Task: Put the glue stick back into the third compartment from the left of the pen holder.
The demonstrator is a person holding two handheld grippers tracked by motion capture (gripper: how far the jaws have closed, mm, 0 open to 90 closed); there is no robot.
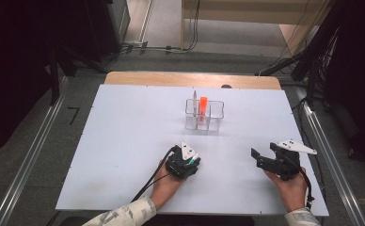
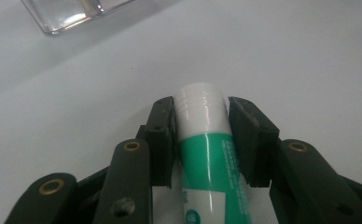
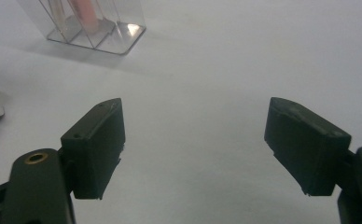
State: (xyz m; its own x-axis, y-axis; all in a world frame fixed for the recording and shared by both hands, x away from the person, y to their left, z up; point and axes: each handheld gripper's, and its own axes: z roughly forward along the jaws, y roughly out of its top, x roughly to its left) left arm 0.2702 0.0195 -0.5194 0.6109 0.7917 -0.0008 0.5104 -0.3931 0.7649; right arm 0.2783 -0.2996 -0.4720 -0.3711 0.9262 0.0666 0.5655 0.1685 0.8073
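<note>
- On a white table top (image 1: 124,141), the left gripper (image 2: 201,109) is set low around a green-and-white plastic glue stick with a ribbed white cap (image 2: 207,154), which lies flat on the surface at the near edge, left of centre.
- In the left gripper view its two black jaws flank the tube at the cap end, narrowed to about the tube's width; the left pad looks pressed against it, while a sliver of light on the right makes full contact hard to confirm.
- The right gripper (image 3: 195,144) hovers over bare table to the right, jaws spread wide and holding nothing.
- A clear plastic multi-compartment organiser (image 1: 204,115) stands well apart toward the far side, with an orange marker (image 1: 203,106) and a grey pen (image 1: 194,100) upright in its compartments.
- Risk: the tube is round and smooth, and gripped near the cap it could roll or squirt out of the pads if they are uneven when the lift begins.
- Risk: a hold so close to one end leaves the long body hanging, so the stick may droop or pivot in the jaws.
- Risk: tilted that way, it could catch the organiser's rim or knock the marker, and the light holder could tip.
</note>
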